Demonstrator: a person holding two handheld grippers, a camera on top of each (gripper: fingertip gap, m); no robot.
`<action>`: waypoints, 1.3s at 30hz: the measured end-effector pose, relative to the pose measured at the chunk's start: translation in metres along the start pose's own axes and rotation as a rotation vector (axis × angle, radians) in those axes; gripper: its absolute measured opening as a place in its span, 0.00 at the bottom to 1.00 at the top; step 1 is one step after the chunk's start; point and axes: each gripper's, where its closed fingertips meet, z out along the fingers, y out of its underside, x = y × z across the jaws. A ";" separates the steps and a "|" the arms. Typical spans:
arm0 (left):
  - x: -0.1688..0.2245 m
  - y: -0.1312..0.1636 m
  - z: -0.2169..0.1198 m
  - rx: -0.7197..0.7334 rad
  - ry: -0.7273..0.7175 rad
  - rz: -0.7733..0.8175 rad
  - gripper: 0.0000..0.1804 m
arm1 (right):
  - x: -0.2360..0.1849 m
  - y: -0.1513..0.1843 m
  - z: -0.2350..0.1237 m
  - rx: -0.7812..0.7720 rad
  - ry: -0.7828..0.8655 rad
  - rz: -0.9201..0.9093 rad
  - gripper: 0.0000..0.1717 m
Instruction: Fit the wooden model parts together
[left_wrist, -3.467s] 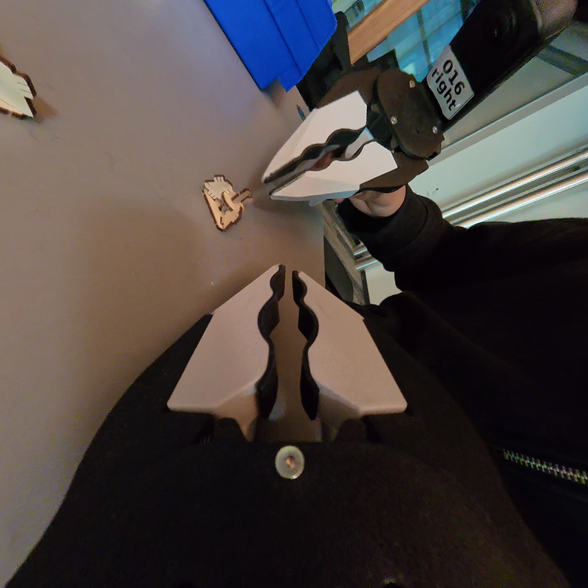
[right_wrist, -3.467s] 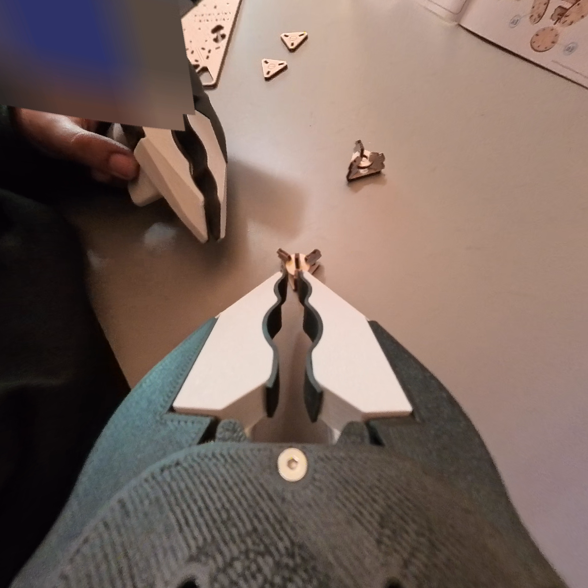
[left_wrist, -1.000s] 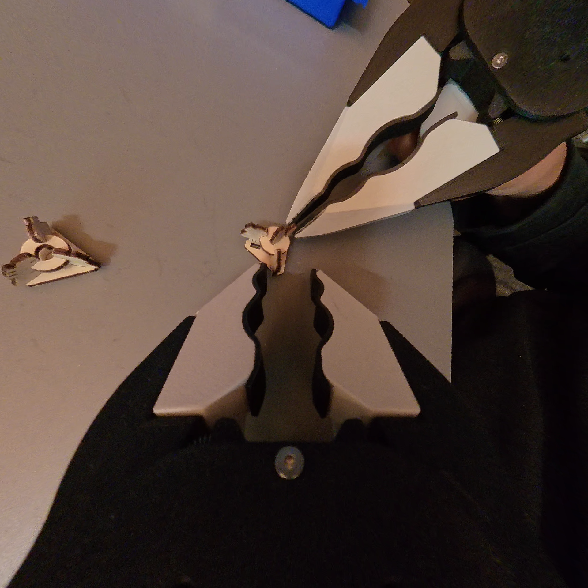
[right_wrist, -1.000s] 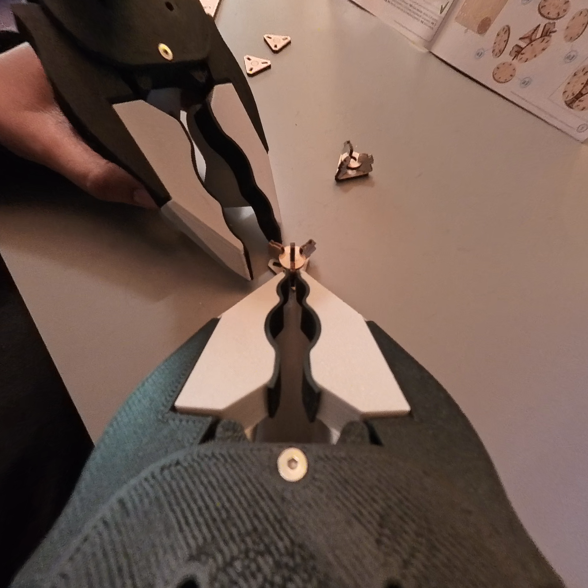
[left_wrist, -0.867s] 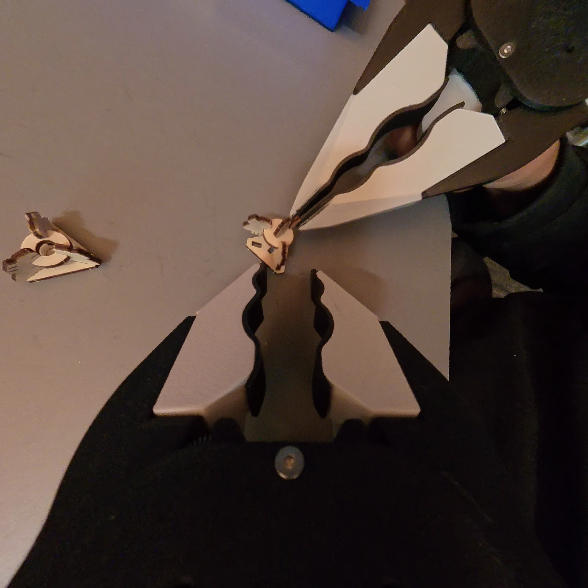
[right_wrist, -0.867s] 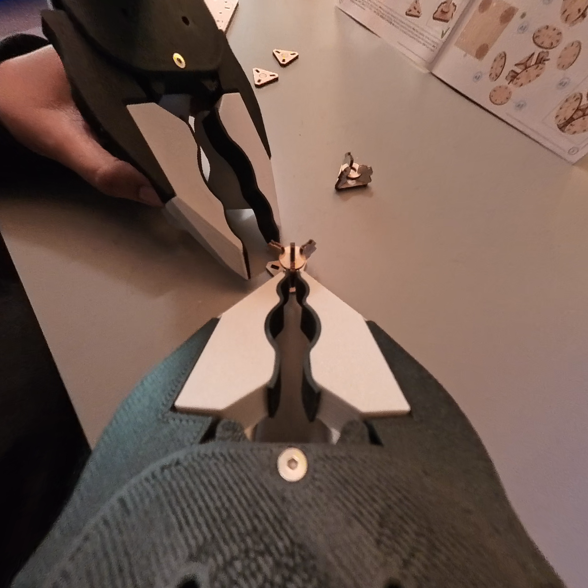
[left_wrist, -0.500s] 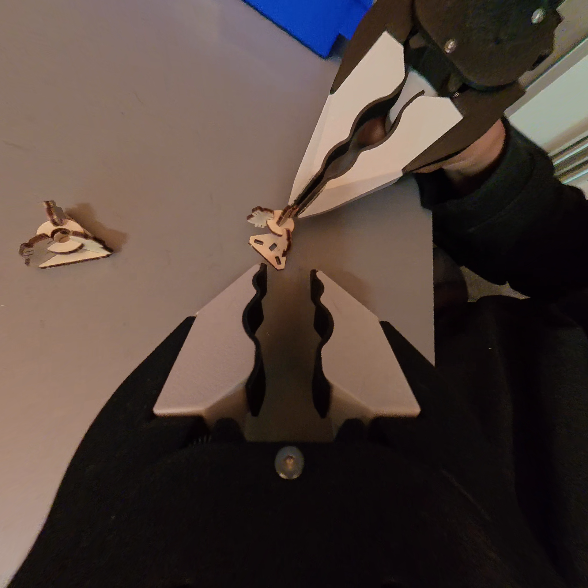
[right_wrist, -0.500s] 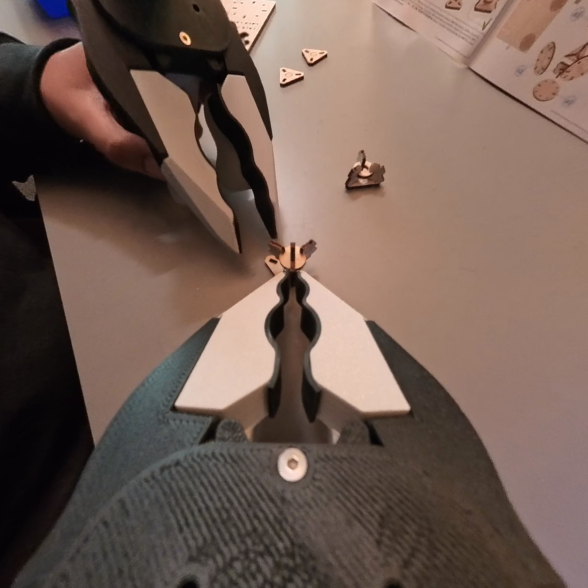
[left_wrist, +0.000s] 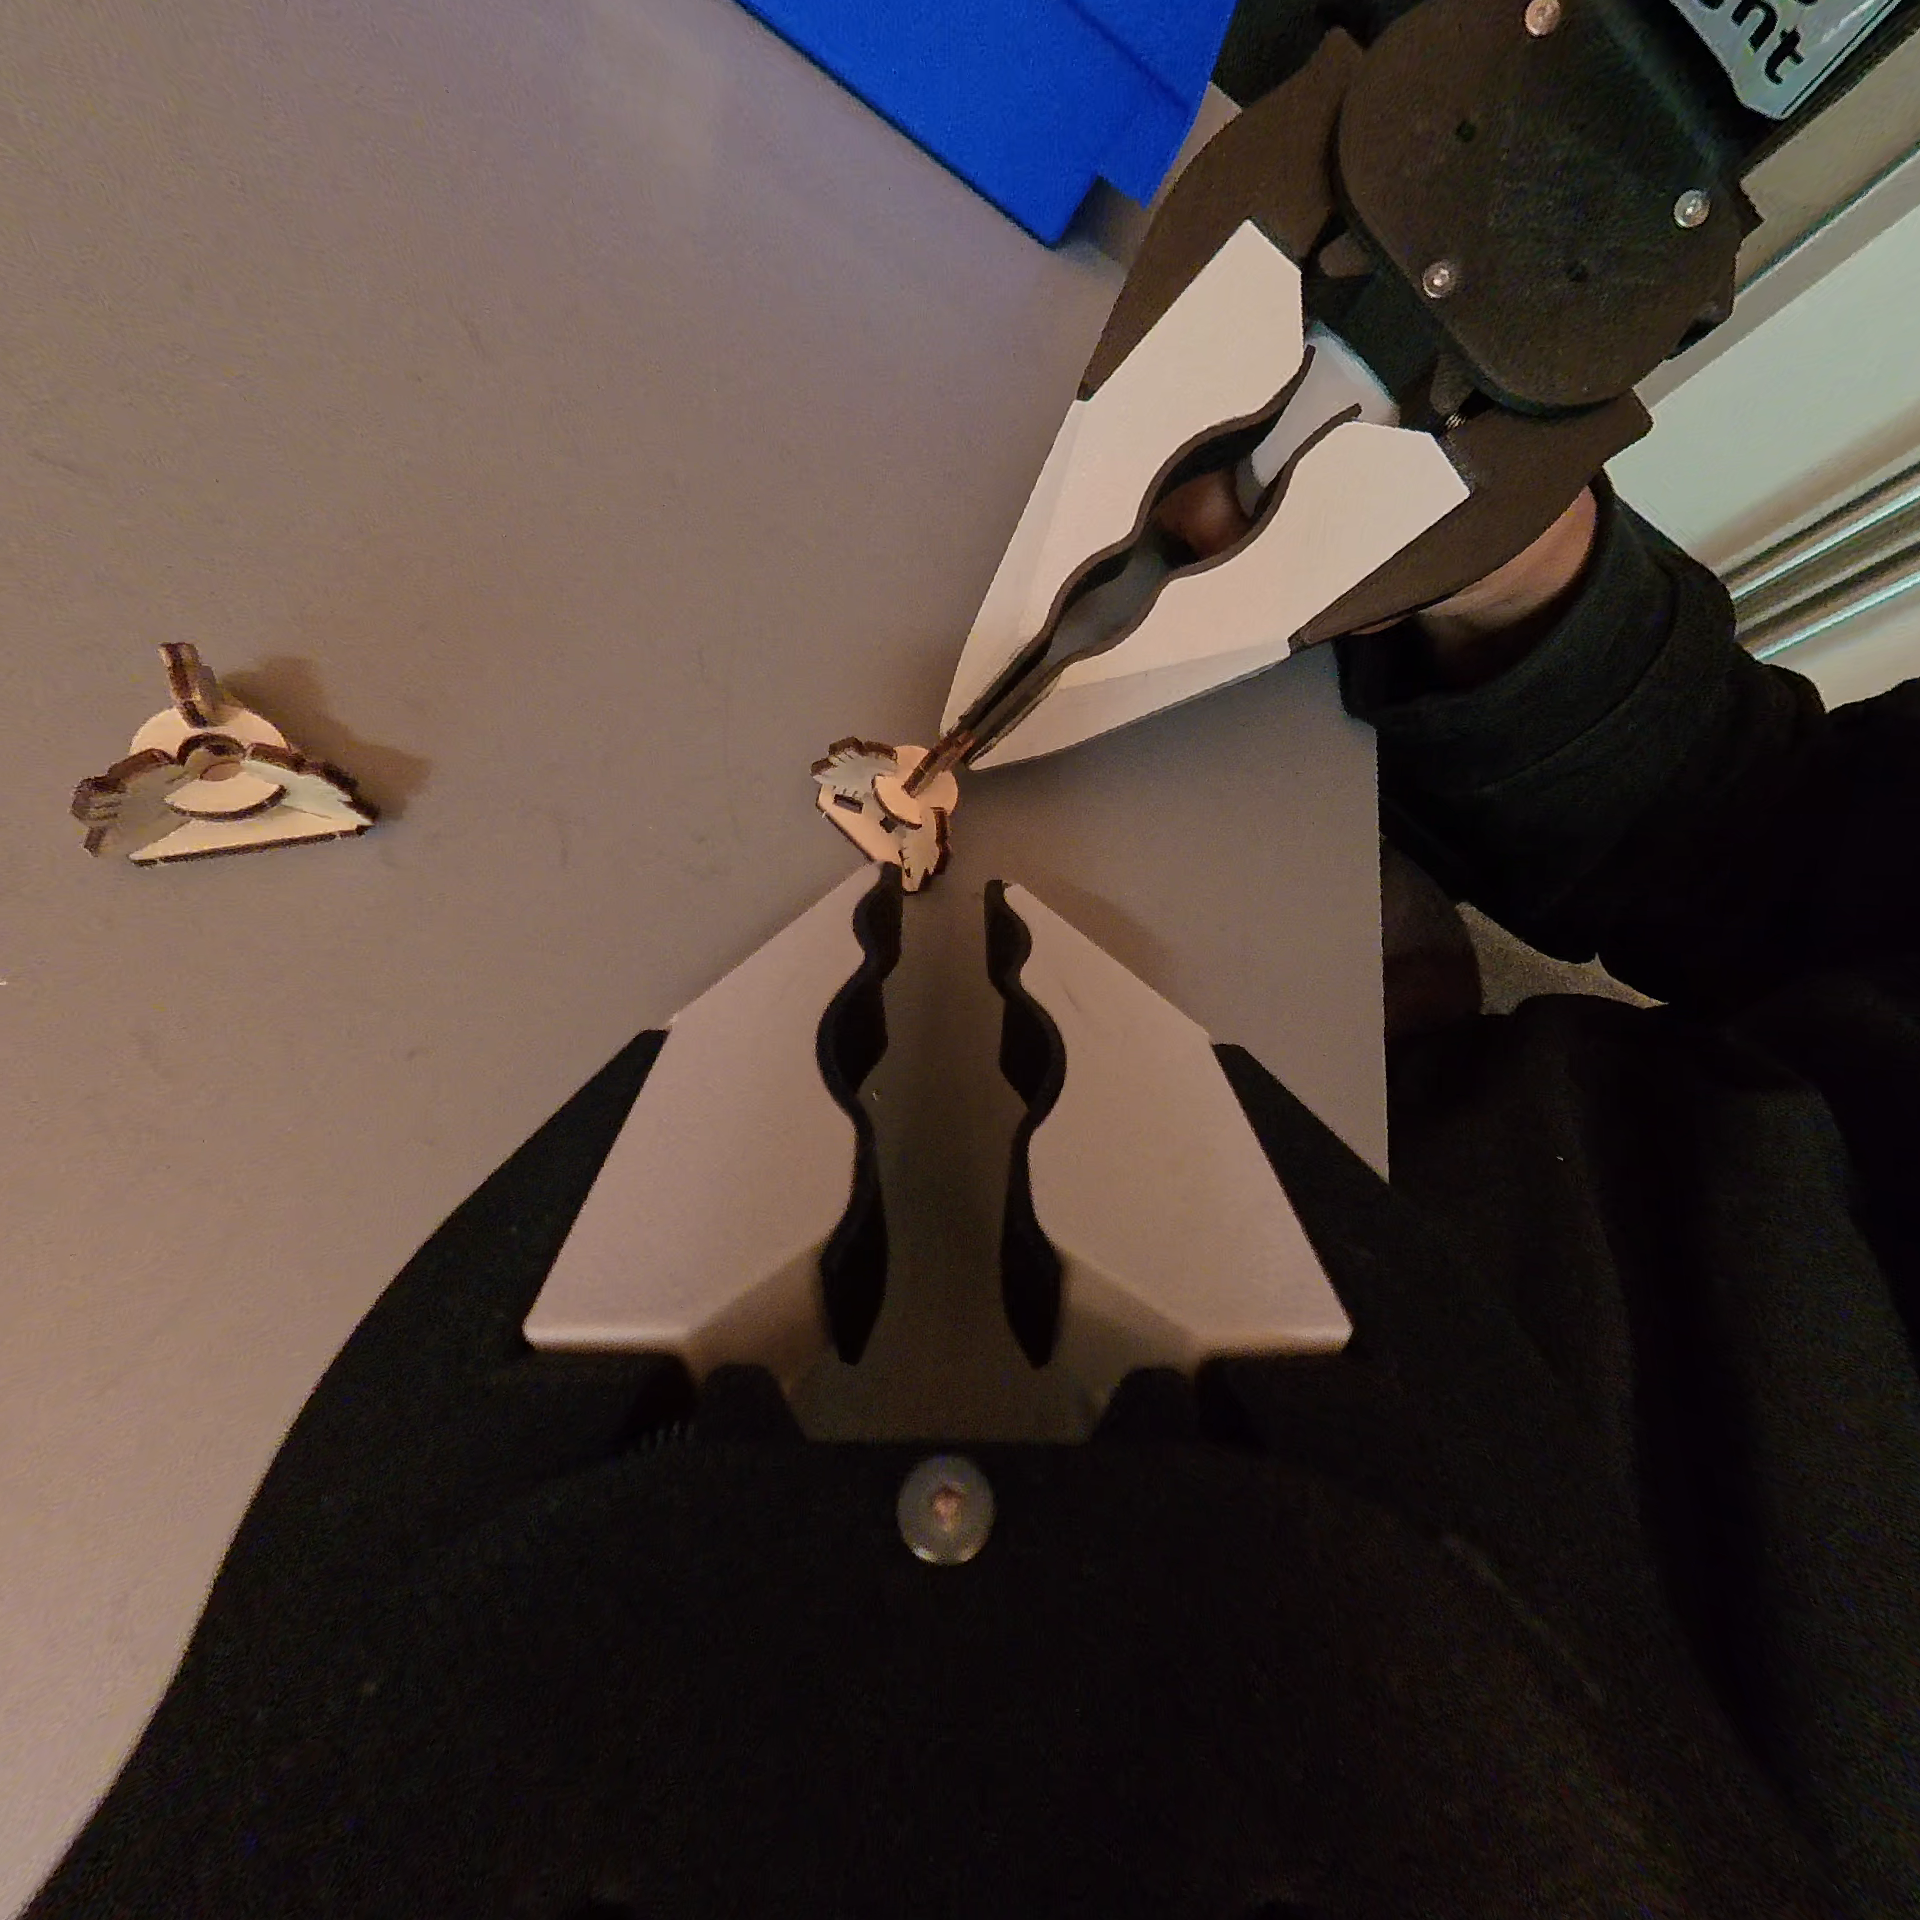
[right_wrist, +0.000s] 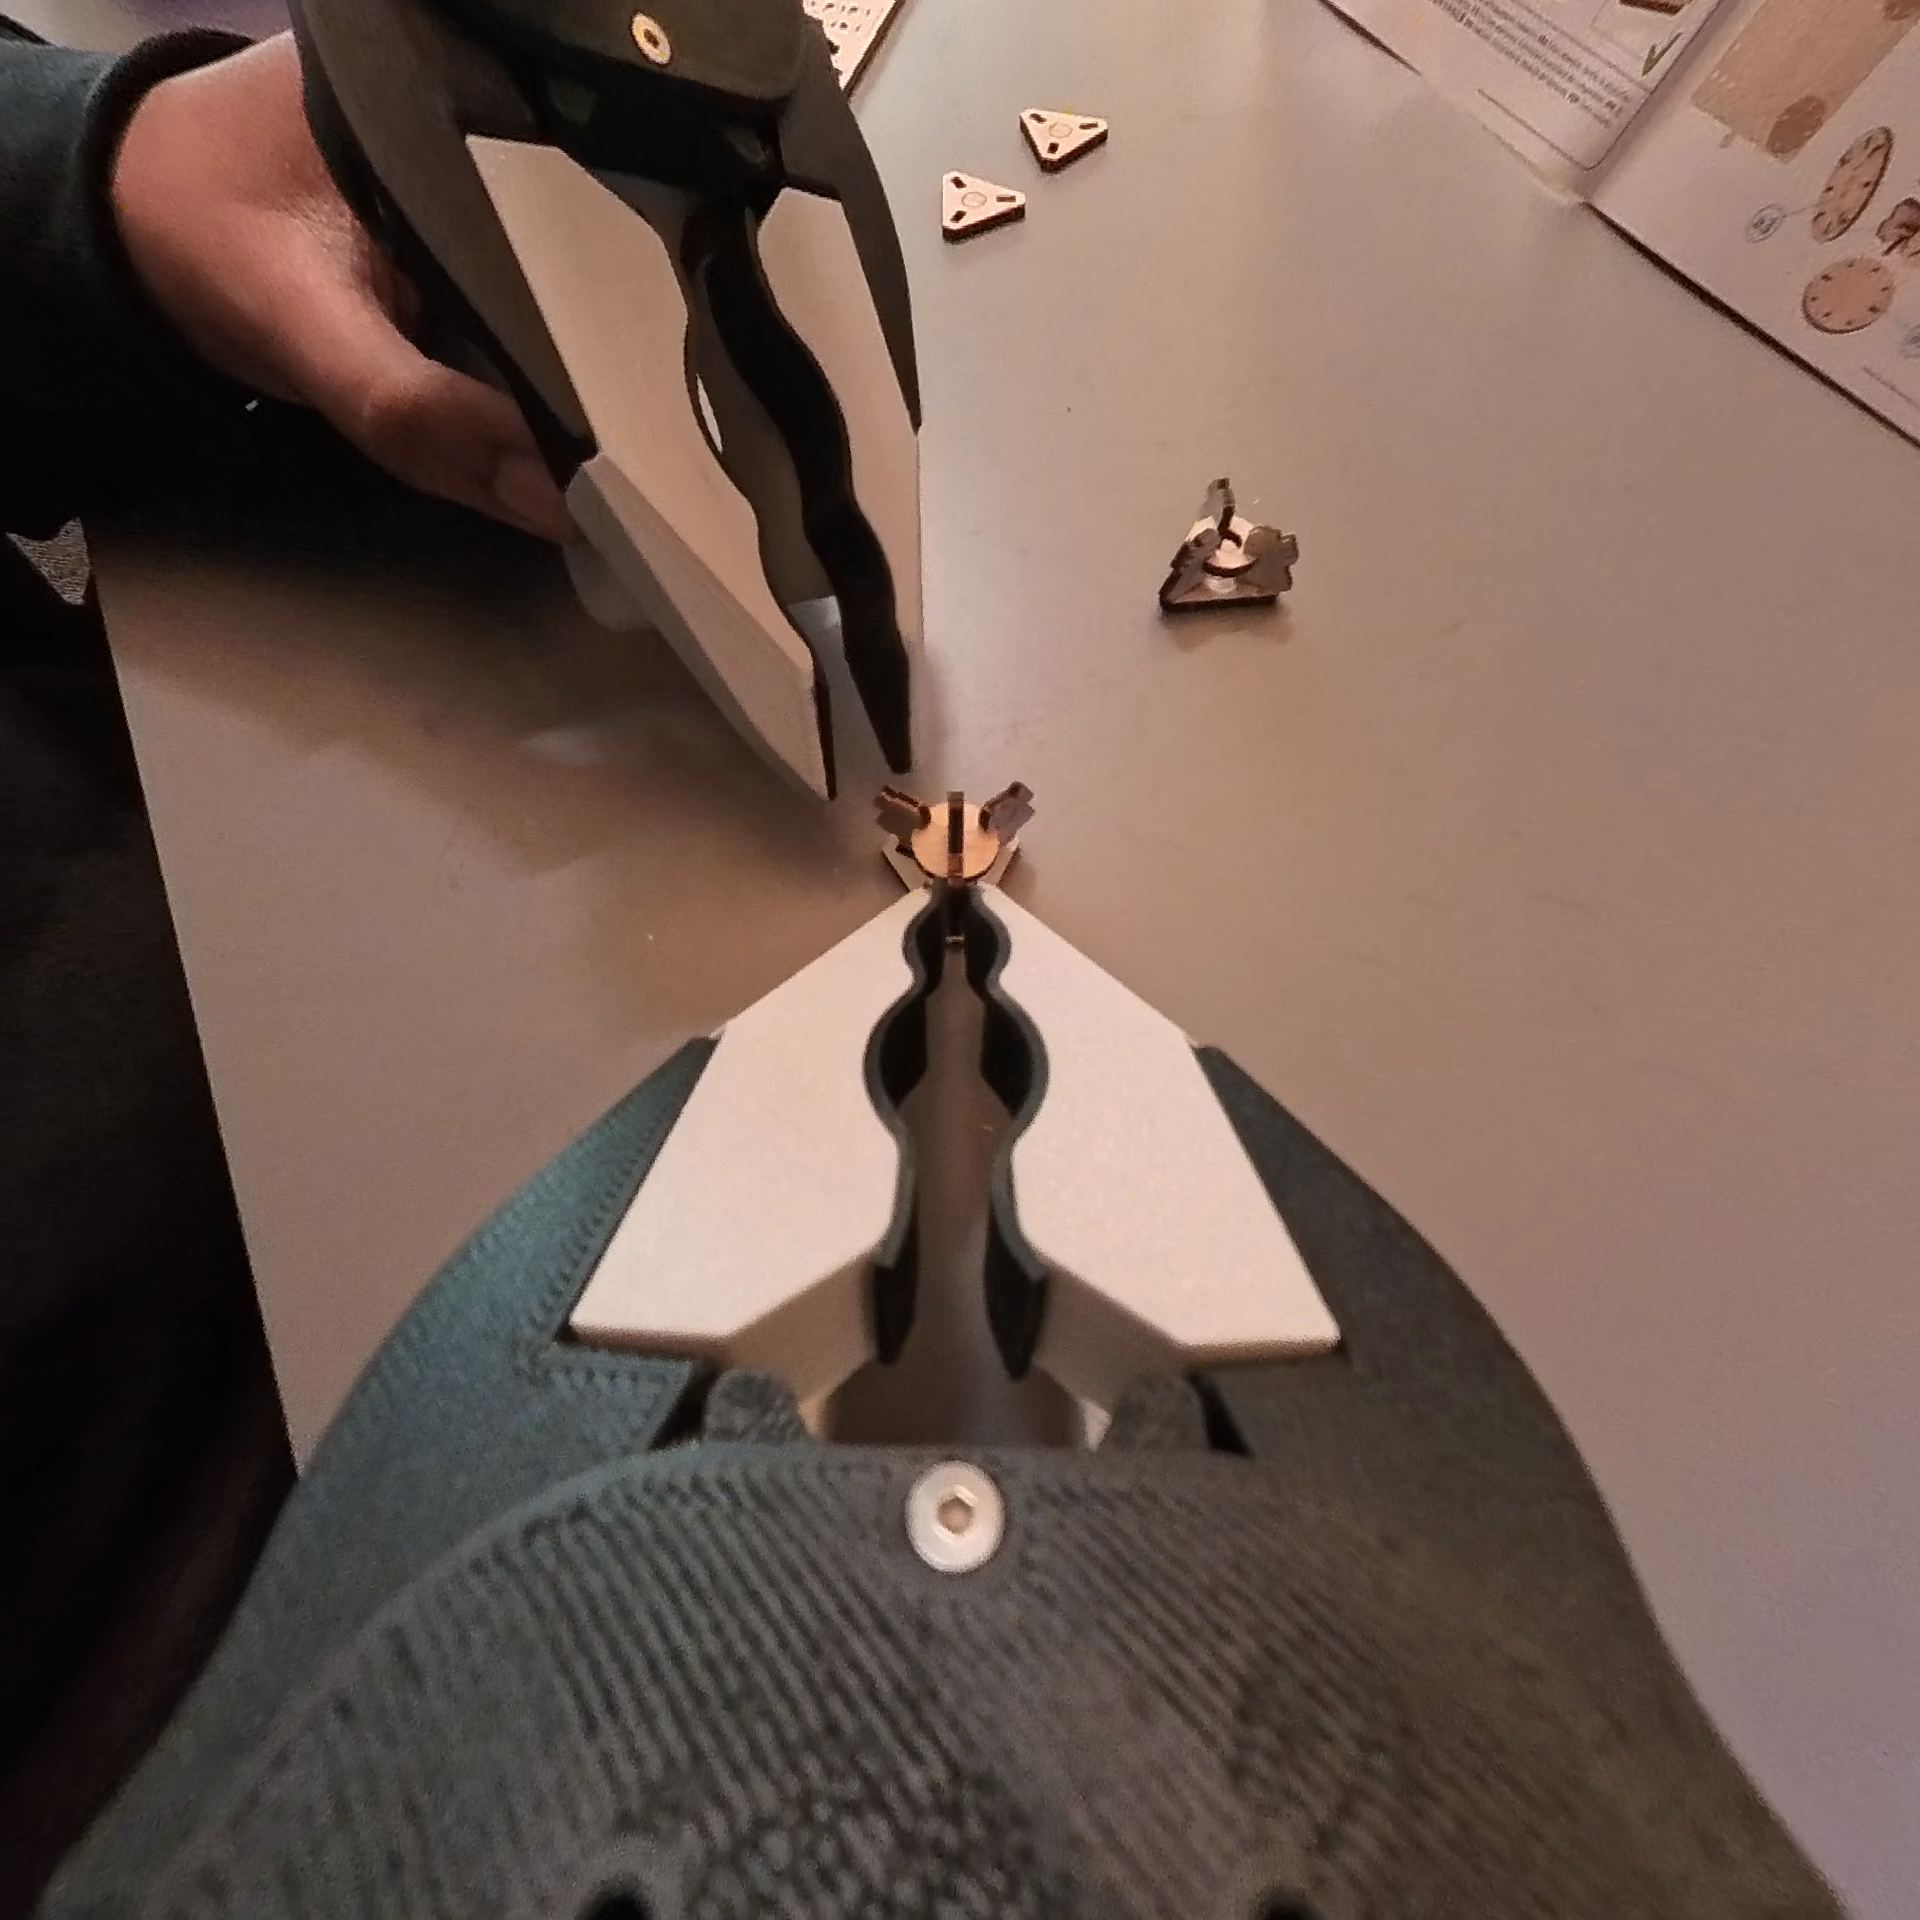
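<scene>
Your right gripper (right_wrist: 952, 902) is pinched shut on a thin upright tab of the small wooden assembly (right_wrist: 951, 842), a triangular plate with a round disc and notched pieces slotted into it, which sits low over the grey table (right_wrist: 1455, 935) near its front edge. Your left gripper (left_wrist: 940, 883) stands narrowly open just beside that assembly, one fingertip (left_wrist: 883, 878) at its edge and nothing clamped between the pads. A second wooden assembly (right_wrist: 1226, 556) lies well apart on the table, with two flat wooden triangles (right_wrist: 982, 206) farther back.
</scene>
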 end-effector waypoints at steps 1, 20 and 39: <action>0.000 0.000 0.000 -0.001 0.000 0.000 0.07 | 0.000 0.000 0.000 0.000 0.000 0.000 0.01; 0.001 0.001 0.003 -0.013 0.001 -0.001 0.06 | 0.000 0.003 0.002 -0.021 -0.011 -0.008 0.01; -0.003 -0.005 0.003 0.010 -0.010 -0.022 0.06 | 0.001 0.002 0.005 -0.071 0.028 -0.022 0.01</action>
